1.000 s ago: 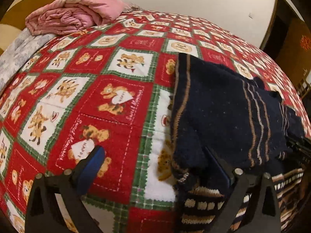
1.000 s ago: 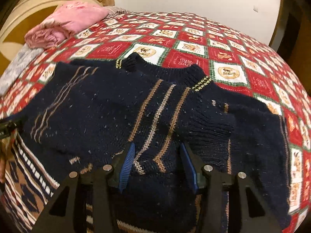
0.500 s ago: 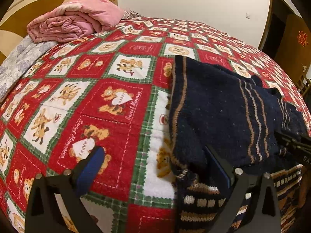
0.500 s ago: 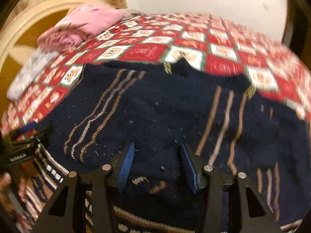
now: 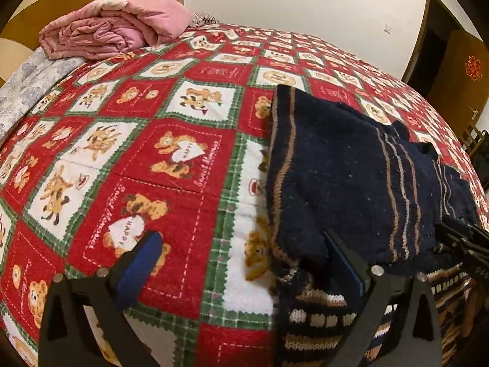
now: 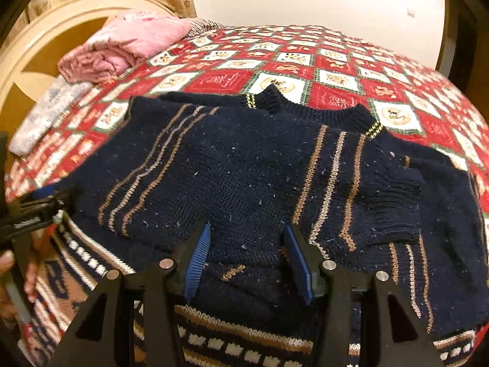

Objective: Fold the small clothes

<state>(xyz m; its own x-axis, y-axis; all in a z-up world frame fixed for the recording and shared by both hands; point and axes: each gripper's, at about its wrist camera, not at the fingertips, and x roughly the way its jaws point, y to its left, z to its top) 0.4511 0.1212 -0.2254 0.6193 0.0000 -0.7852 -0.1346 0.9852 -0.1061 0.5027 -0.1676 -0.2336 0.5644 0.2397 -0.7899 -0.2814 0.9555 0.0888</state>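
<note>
A coarse, matt navy knit sweater (image 6: 244, 171), flecked with pale lint, lies on a soft fleecy printed bedspread (image 5: 171, 140), near a smooth, slightly sheeny pink quilt (image 5: 116, 24) and pale wooden headboard (image 6: 45, 39).

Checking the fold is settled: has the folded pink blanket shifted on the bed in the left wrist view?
No. The pink blanket stays by the headboard.

Warm, dimmish indoor light; strong fisheye bending, dark corners, perhaps slight edge blur.
</note>
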